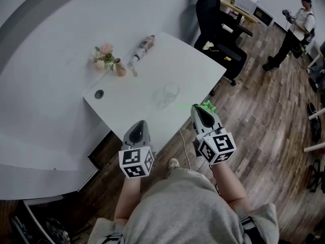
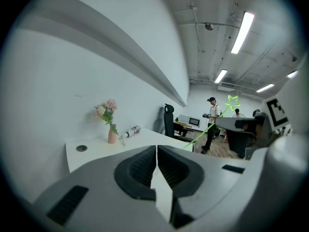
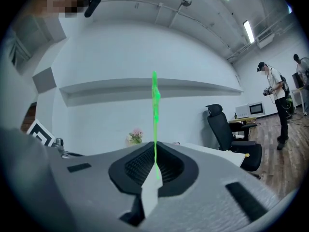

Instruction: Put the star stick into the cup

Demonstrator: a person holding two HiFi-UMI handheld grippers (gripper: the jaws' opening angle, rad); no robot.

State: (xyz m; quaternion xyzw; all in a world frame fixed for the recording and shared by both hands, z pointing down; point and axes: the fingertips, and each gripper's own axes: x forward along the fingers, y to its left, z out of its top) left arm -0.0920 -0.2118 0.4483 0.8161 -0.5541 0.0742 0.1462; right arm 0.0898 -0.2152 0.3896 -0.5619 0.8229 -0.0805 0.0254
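Holding: I am pinching the star stick (image 1: 207, 106) in the right gripper (image 1: 201, 109). In the right gripper view its jaws are clamping the thin green shaft, which is rising straight up from between them.
Left gripper: the left gripper (image 1: 138, 124) is carrying nothing, its jaws are pressed together, and it is hovering over the near table edge at about 9 o'clock of the right one.
Stick position: it is hanging in the air above the near right corner of the table (image 1: 127, 98). The star is sitting close to the jaws and a thin green length is pointing toward 9 o'clock, apart from the cup.
Cup: the clear cup (image 1: 171, 90) is standing upright on the table at about 10 o'clock of the right gripper (it is see-through, so I am reading it as empty with some caution).
Progress: I am judging the pick-up done and the insertion not yet begun.
Remaining: carrying the stick over the rim, tipping it upright, lowering it in and opening the jaws.
Surroundings: a vase of flowers (image 1: 107, 59) is standing at 10 o'clock of the cup, a bottle (image 1: 143, 47) is lying at 11 o'clock, and a round cable hole (image 1: 99, 94) is at 9 o'clock. Off the table, a black chair (image 1: 216, 19) is at 1 o'clock and a person (image 1: 299, 23) is standing at 2 o'clock.
Obstacles: I am seeing nothing between stick and cup. The cup looks light, so I am expecting a nudge on the rim could tip it.
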